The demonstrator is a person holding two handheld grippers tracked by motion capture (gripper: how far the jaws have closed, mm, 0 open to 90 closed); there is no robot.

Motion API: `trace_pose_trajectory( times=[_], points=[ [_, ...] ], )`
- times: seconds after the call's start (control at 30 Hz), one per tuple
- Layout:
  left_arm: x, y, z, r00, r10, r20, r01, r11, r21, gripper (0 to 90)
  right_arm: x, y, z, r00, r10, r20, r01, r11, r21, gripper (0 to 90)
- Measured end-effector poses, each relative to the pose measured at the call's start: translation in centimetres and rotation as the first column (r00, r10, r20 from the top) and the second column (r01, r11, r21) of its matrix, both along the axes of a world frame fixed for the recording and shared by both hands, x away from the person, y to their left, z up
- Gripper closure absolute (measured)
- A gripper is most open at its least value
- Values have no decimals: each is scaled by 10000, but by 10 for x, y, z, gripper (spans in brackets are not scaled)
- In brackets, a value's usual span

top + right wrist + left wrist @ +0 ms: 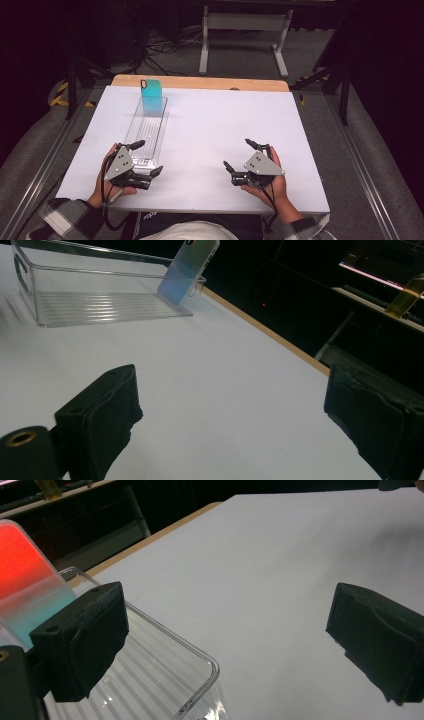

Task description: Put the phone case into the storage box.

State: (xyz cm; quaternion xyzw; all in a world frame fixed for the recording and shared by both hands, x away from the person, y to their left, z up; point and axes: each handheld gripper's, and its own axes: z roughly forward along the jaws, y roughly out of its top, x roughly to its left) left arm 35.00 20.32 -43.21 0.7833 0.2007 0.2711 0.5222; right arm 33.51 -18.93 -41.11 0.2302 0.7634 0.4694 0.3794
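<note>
Left gripper sat at the near end of the clear tray, jaws spread wide and gripping nothing. In the left gripper view one jaw hung over the tray's near corner while the other was out over bare table.

Likely risk: closing from there would pinch the thin wall at the corner. A light, slick plastic tray could skid or tip up, and the phone case would probably slide or fall flat.

Tray contents: just the teal phone case, standing tilted against the far end wall, its lower edge on the ribbed floor. Rest of the tray was bare.

Right gripper was well apart from the tray, over open table, jaws also released and holding nothing. The right gripper view looked across the table at the tray's long side, with the phone case at its far end. Second risk, as a judgement: if both grippers went for the tray unevenly, it could twist and dump the case.
</note>
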Motion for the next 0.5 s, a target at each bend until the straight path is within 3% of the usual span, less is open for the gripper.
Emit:
trace_pose_trajectory(
  times=[0.17, 0.27, 0.5],
  points=[
    [4, 1, -6, 9983, -131, -567, 118, 9997, -226, 34, -2, 0, -2, 10000, 97, 22, -96, 9999, -103, 79],
    [4, 1, -7, 9980, -215, -588, 212, 9998, -71, 33, -2, -1, -3, 9999, 127, -65, -127, 9999, -59, 77],
    [6, 2, -7, 9974, -337, -642, 327, 9993, -170, 24, -2, -5, -3, 9999, 153, -7, -153, 9998, 84, 78]
  ],
)
